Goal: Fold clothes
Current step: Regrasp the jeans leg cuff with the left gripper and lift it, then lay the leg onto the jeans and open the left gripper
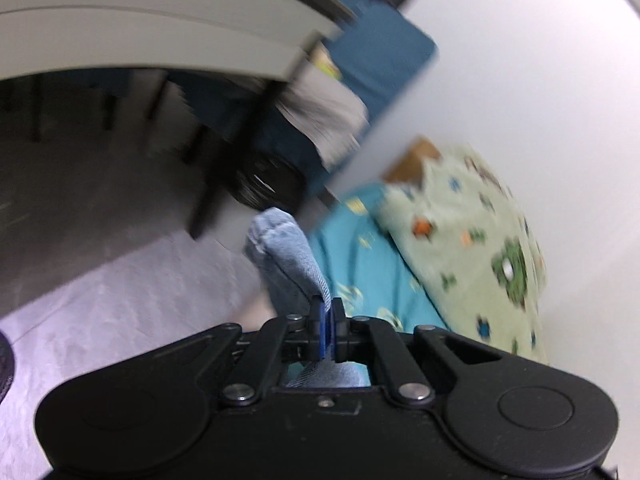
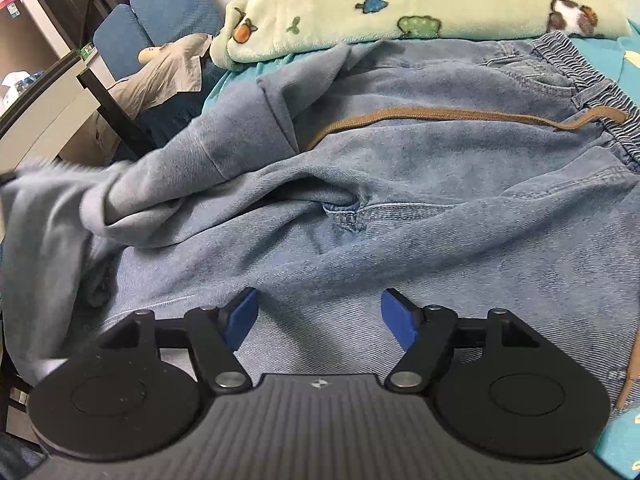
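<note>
Left gripper clenched on light-blue denim trouser leg, frame centre. Right gripper released, jaws apart above light-blue denim trousers.

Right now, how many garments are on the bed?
1 clearly: light-blue jeans spread across the teal sheet, one leg end pinched in the left gripper. The green printed blanket behind could hide others.

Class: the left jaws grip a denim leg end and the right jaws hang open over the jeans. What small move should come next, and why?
Probably carry the leg end across toward the waistband: the left gripper is shut on it, and the jeans lie crumpled, unfolded.
</note>
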### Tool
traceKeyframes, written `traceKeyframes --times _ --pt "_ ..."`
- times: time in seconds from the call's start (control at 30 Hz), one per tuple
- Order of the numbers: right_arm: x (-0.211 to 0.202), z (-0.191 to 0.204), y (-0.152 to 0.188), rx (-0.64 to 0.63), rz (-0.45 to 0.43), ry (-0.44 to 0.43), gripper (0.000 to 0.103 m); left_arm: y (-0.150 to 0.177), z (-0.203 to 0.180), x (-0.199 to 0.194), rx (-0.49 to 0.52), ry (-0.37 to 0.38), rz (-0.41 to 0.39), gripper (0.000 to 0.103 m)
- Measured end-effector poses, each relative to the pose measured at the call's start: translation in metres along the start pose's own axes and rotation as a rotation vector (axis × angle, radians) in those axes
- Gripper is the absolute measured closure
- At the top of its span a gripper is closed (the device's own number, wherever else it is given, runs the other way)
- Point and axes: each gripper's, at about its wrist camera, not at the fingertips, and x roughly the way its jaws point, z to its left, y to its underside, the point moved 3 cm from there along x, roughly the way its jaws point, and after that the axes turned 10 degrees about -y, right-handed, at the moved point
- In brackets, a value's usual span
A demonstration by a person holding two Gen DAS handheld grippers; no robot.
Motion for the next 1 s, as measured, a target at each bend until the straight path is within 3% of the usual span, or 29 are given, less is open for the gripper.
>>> traceKeyframes --times 0.13,0.27,0.43,0.5,0.63,0.7,0.8,1.0 --pt "-0.006 -0.002 -0.001 0.004 -0.014 0.002 0.031 -0.001 0.057 -0.031 -0.135 -0.079 -0.064 0.101" --pt "-0.016 -0.004 -0.004 0.056 -0.039 -0.031 0.032 0.008 0.113 -0.044 -0.233 -0.192 -0.069 0.101" --pt "-0.029 0.004 -0.008 0.008 -0.076 0.002 0.032 0.021 0.154 -0.048 -0.260 -0.303 -0.040 0.099" --pt "-0.032 0.006 -0.008 -0.010 -0.077 0.016 0.032 0.027 0.160 -0.047 -0.264 -0.313 -0.019 0.097" --pt "-0.040 0.006 -0.009 -0.015 -0.086 0.009 0.032 0.037 0.167 -0.054 -0.269 -0.317 0.015 0.086" --pt "-0.046 0.007 -0.010 -0.020 -0.101 0.010 0.032 0.040 0.163 -0.059 -0.248 -0.308 0.018 0.076" --pt "-0.060 0.007 -0.012 -0.009 -0.136 -0.003 0.032 0.042 0.144 -0.067 -0.174 -0.286 0.002 0.063" --pt "-0.084 0.007 -0.014 0.003 -0.197 -0.006 0.032 0.053 0.081 -0.081 0.026 -0.203 -0.048 0.057"
